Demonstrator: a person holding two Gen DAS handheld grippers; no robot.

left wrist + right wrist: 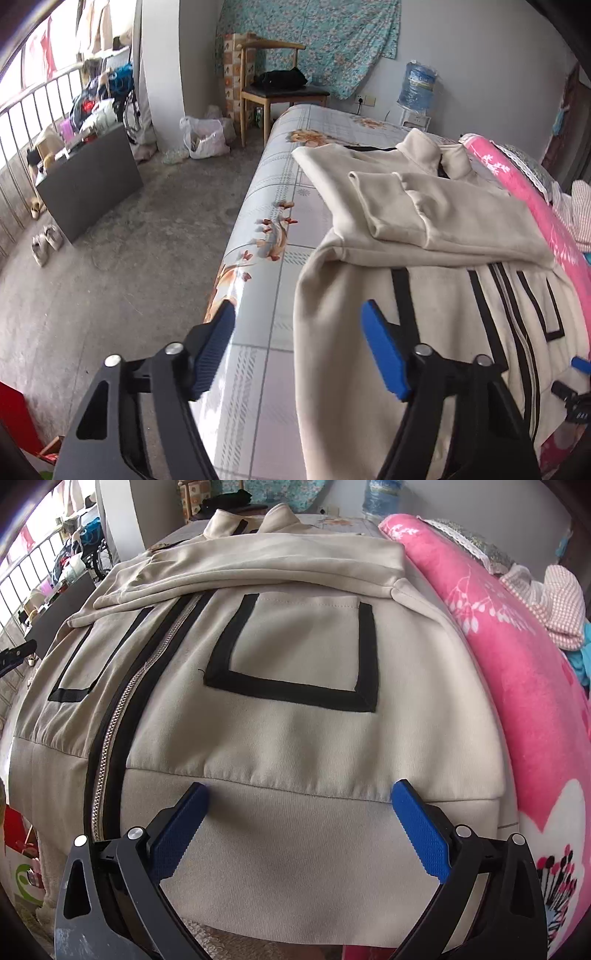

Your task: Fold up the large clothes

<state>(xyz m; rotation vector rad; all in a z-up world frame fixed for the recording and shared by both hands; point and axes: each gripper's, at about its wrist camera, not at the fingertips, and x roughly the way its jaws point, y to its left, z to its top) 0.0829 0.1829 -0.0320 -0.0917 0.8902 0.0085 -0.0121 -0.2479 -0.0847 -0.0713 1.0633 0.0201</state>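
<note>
A cream zip-up jacket (pixel 332 280) with black trim lies front up on a bed (pixel 273 192), both sleeves (pixel 443 218) folded across its chest. My left gripper (pixel 298 308) hangs open over the jacket's left side edge, one pad above the bedsheet, the other above the cloth, neither pressing. In the right wrist view the jacket (pixel 295 731) fills the frame, with its zipper (pixel 110 731) and a black-outlined pocket (pixel 295 653). My right gripper (pixel 300 785) stands wide open just over the ribbed hem (pixel 295 849), with nothing clamped.
A rolled pink blanket (pixel 517 664) runs along the jacket's right side, with checked cloth (pixel 554 602) behind it. Left of the bed is grey floor (pixel 129 258) with a dark box (pixel 92 184), shoes (pixel 44 243), a plastic bag (pixel 203 138) and a wooden chair (pixel 280 92).
</note>
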